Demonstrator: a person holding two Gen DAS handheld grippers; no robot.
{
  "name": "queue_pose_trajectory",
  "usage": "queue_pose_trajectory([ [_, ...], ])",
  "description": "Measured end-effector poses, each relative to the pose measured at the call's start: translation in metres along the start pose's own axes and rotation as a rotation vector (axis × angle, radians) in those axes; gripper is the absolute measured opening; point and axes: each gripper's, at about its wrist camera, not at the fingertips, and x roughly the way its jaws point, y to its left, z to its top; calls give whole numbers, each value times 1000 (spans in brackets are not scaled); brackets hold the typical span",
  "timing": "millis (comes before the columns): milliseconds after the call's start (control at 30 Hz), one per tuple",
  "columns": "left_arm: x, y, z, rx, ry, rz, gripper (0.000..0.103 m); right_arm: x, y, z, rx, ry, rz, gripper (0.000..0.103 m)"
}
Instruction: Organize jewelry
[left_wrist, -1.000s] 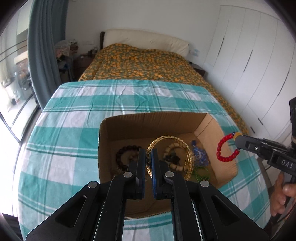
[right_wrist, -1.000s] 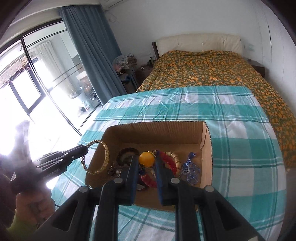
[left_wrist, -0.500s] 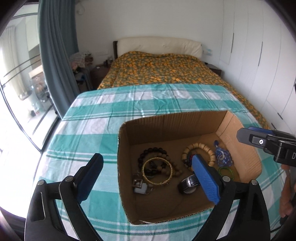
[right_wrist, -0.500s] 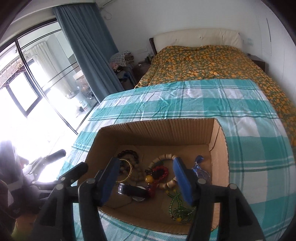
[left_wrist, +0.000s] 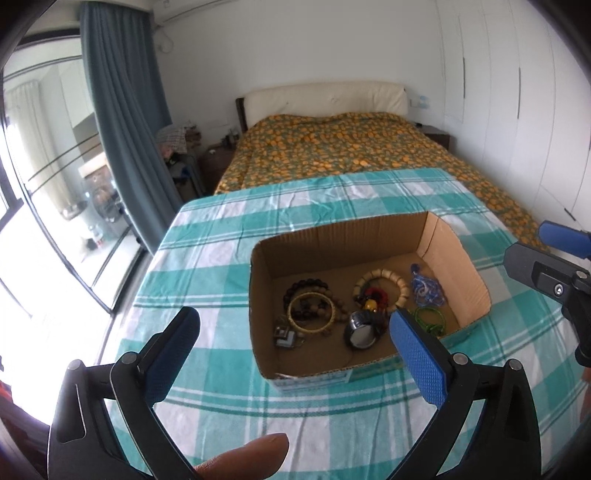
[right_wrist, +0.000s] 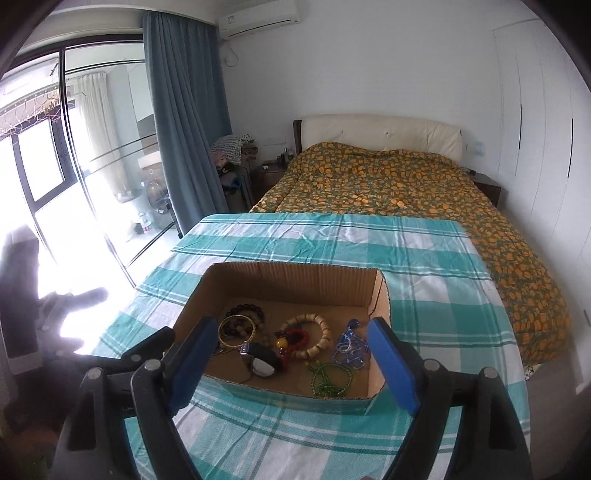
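We see the bed (right_wrist: 413, 184) with the orange-patterned cover across the upper middle of both views, blue curtain (right_wrist: 184, 122) upper left. Below it, the table under a teal checked cloth (left_wrist: 229, 251) fills the lower half.

Cardboard box (left_wrist: 458, 254) sits on the cloth, centre-right in the left view, lower centre in the right view (right_wrist: 295, 277). All the jewelry is inside it, on the floor of the box:
- gold bangle (left_wrist: 311, 312), left part, lying over a dark bead bracelet (left_wrist: 306, 286)
- pale wooden bead bracelet (left_wrist: 384, 284), middle, with a red bead bracelet (right_wrist: 293, 338) inside and against it
- watch (left_wrist: 362, 330), near front wall, touching the red beads
- blue pendant piece (left_wrist: 426, 286), right side; green cord (left_wrist: 428, 319) just in front of it
- small square metal piece (left_wrist: 284, 336), front left corner

Left gripper (left_wrist: 295, 350): released, blue pads spread wide, holding nothing, above the cloth on the near side of the box. A fingertip (left_wrist: 247, 456) shows at the bottom edge.

Right gripper (right_wrist: 291, 363): also released, pads wide apart, nothing between them, box framed in the gap. It also shows at the right edge of the left view (left_wrist: 546, 258).
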Motion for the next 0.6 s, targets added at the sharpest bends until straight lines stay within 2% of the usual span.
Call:
queue_pose_trajectory([
  [133,-11,5,-4,-26,9,-2,102,-11,9,-6,-27,2,-63,85],
  [367,-29,15,-5,-85,14,-27,103,-22,23,-7,-25,54,-5,85],
  [600,-42,23,-3,-114,-2,-25,103,-32,29,-7,-21,57,26,85],
])
